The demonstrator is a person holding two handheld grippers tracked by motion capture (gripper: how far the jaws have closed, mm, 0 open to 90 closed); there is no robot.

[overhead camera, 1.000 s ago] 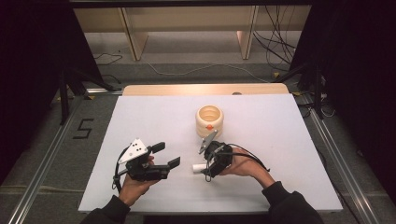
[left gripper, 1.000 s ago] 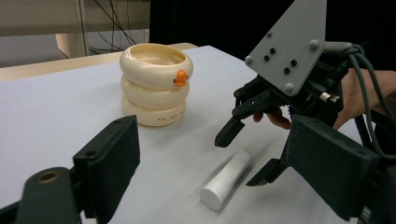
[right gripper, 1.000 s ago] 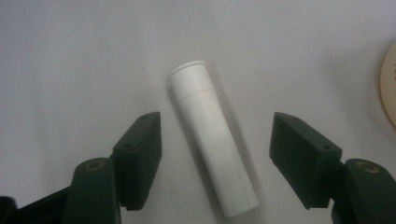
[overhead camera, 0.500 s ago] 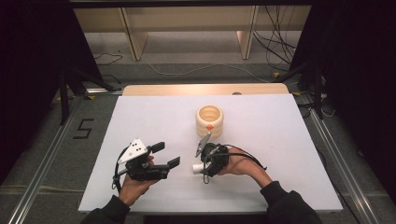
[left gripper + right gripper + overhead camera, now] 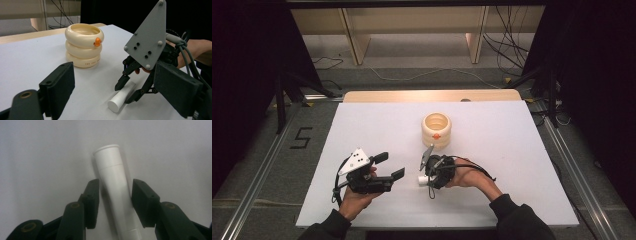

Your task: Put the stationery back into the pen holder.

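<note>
Right gripper point(image 5: 113, 202) lowered over white tube point(image 5: 113, 187) lying flat on white table point(image 5: 522, 150); jaws had just been closing, tube between them, pads close on both sides, slim gaps left, grip not made. Tube lay near front middle of table, well short of cream ringed cup point(image 5: 436, 129) with orange duck mark. Left gripper point(image 5: 384, 167) hovered left of tube, jaws spread, nothing between; person's left hand point(image 5: 357, 192) gripped its body
</note>
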